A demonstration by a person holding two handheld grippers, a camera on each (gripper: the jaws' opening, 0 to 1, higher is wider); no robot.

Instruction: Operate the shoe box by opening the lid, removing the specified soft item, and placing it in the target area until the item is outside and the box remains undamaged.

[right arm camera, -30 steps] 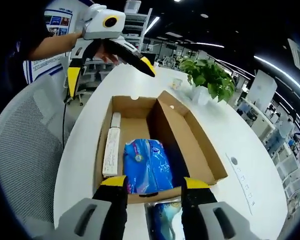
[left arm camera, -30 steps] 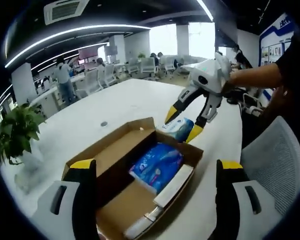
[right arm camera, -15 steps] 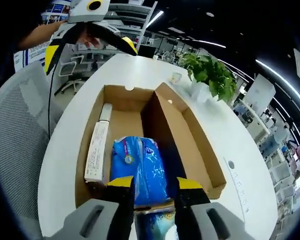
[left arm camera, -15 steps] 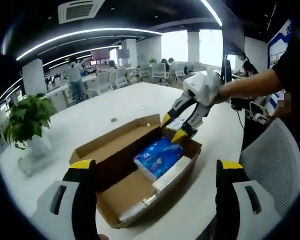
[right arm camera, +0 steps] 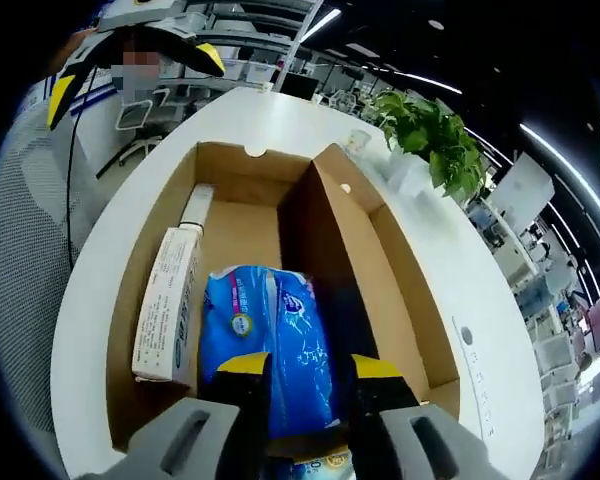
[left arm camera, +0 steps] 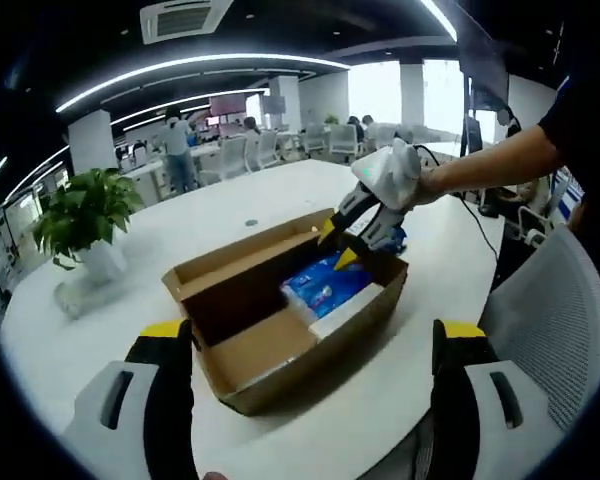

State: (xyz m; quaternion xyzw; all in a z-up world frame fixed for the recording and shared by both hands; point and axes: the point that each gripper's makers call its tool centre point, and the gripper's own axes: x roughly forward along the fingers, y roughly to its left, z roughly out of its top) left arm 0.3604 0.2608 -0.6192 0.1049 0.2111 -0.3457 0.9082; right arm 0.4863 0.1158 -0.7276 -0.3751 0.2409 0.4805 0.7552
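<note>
An open brown shoe box [left arm camera: 280, 345] [right arm camera: 230, 170] sits on the white table. Inside lies a blue soft pack [left arm camera: 325, 283] [right arm camera: 265, 325] next to a long white carton [left arm camera: 342, 312] [right arm camera: 165, 305]. My right gripper [right arm camera: 308, 367] [left arm camera: 336, 244] hangs over the pack's near end, its jaws narrowly apart with the pack showing between them. I cannot see them pinching it. My left gripper [left arm camera: 312, 335] [right arm camera: 135, 75] stands wide open and empty, held back from the box's other end.
A second blue pack [right arm camera: 315, 465] [left arm camera: 397, 238] lies on the table just outside the box. A potted plant [left arm camera: 85, 212] [right arm camera: 430, 135] stands past the box's raised lid [right arm camera: 330, 250]. A grey mesh chair [left arm camera: 560, 320] is at the table's edge.
My right gripper has come forward and lower over the box, its jaws narrowing above the blue pack. The left gripper has drawn back from the box and stayed wide open.
</note>
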